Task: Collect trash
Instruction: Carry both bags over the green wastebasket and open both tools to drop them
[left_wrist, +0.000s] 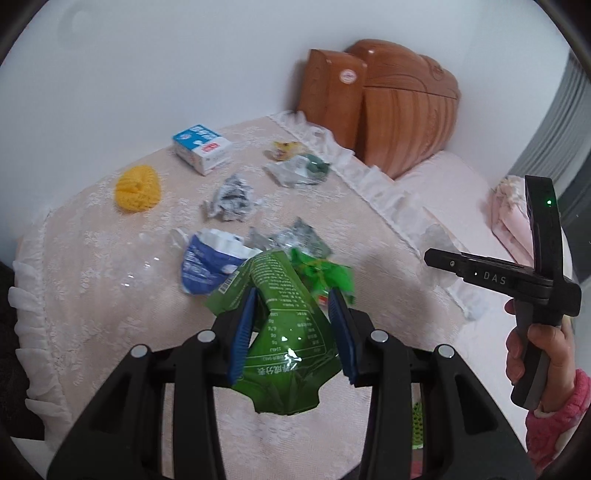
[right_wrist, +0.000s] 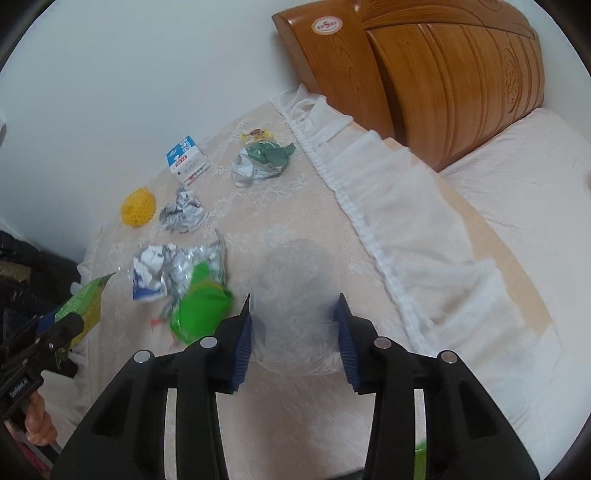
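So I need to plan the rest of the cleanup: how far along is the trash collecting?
Early. Nothing visibly binned; no bin shows. In hand: the left gripper has a green packet between its fingers, the right gripper a clear plastic bag. Still lying on the lace cover: milk carton, yellow net, crumpled paper, blue-white wrapper, bright green wrapper.

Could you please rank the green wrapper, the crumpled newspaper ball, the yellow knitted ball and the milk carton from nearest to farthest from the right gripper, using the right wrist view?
From the right gripper:
1. Green wrapper, just left of the fingers.
2. Crumpled newspaper ball, farther up, left of centre.
3. Yellow knitted ball, beside the newspaper, farther left.
4. Milk carton, near the wall.
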